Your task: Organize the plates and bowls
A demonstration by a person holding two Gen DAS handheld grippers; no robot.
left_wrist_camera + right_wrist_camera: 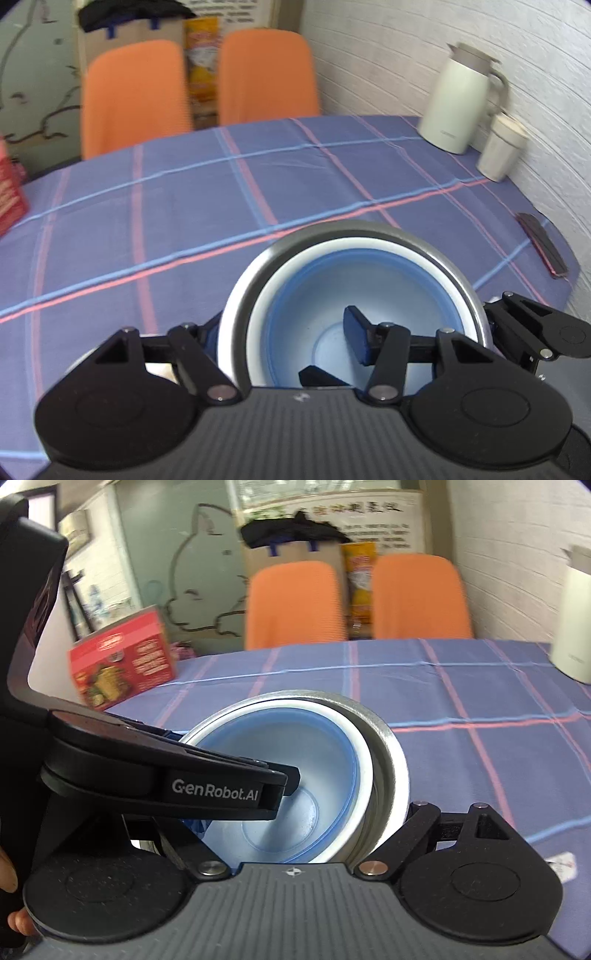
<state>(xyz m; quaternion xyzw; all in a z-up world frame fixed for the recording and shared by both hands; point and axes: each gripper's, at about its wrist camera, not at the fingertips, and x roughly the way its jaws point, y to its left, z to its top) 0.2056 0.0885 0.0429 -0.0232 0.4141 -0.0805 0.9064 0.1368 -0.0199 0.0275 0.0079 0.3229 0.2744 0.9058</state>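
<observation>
Left gripper [284, 332] fingers astride nested bowls' [354, 295] rim; right view alone: red box [122, 661]; right fingers' state unclear.

Blue bowl [369, 295] nested in white bowl [417, 254], in steel bowl [436, 254]

A table covered by a purple-blue cloth with pink and light-blue check lines [184, 206] carries everything. Near the front sits a nested stack of bowls: a metal bowl [373, 230] outermost, a white one [354, 245] inside it, a blue plastic one [332, 295] innermost. At the far right, by the wall, stand a cream insulated jug with a handle [458, 99] and just beside it a cream lidded cup [500, 147]. A dark flat strip-shaped object [543, 243] lies near the right edge. A red printed carton [122, 657] stands tilted at the far left.
</observation>
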